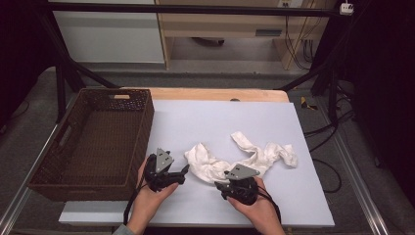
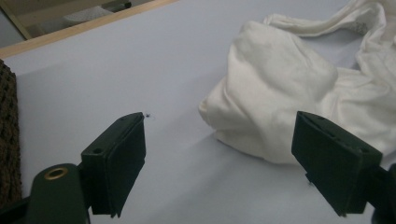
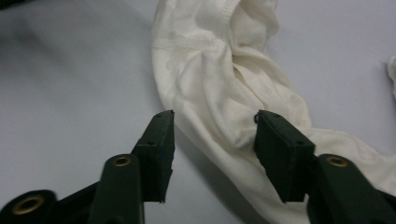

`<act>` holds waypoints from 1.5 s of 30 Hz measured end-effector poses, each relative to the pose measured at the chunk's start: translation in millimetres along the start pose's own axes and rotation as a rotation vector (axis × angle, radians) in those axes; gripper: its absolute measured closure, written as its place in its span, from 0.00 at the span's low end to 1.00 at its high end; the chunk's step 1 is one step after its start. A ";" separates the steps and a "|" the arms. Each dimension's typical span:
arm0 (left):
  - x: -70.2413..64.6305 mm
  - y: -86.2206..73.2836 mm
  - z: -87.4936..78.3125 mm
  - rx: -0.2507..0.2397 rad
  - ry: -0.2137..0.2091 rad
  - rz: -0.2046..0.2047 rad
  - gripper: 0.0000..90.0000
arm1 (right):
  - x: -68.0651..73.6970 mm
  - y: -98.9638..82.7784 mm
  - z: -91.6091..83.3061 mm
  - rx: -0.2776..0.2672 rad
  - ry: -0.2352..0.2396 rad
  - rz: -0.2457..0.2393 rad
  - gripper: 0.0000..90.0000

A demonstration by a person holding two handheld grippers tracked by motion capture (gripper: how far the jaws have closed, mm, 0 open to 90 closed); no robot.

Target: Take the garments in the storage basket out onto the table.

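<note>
A crumpled white cloth [image 1: 205, 164] lies on the pale grey mat [image 1: 220, 117], twisting off to the right. My left gripper [image 1: 183, 174] rests on the mat just left of the cloth, and in its own view my left gripper [image 2: 219, 122] stands wide open with the cloth [image 2: 280, 84] ahead of the right-hand jaw. At the cloth's near edge is my right gripper [image 1: 220, 185]. Seen from its camera, my right gripper [image 3: 215, 116] is open with a fold of the cloth [image 3: 205, 70] between the jaws, and the pads are not pressing on it.
A dark brown wicker basket [image 1: 142, 142] with nothing in it stands at the left, close to my left hand. The mat lies on a wooden table [image 1: 215, 94]. Cables hang off the right side.
</note>
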State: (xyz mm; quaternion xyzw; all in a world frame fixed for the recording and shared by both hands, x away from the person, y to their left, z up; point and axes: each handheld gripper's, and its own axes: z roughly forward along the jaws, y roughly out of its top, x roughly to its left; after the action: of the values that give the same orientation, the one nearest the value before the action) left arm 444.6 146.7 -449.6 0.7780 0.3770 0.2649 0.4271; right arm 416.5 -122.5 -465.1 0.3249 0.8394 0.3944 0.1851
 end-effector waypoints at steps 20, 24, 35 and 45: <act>1.6 8.7 -7.1 -0.029 -0.004 0.023 0.21 | 19.8 14.1 14.8 -0.026 0.107 0.022 0.99; 1.4 11.9 -8.3 -0.035 -0.012 0.018 0.22 | 33.9 17.4 18.9 -0.020 0.158 -0.006 0.99; -12.2 34.9 8.1 -0.007 -0.063 0.062 0.35 | 19.3 19.0 -1.7 -0.061 0.112 0.022 0.64; -16.7 36.5 34.3 0.082 -0.085 0.097 0.41 | -19.3 27.2 -3.0 -0.064 0.055 0.046 0.59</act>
State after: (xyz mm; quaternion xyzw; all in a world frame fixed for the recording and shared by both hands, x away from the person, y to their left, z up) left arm 473.3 104.3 -436.5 0.8226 0.3309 0.2367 0.3972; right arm 439.5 -124.5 -440.9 0.3271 0.8236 0.4337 0.1631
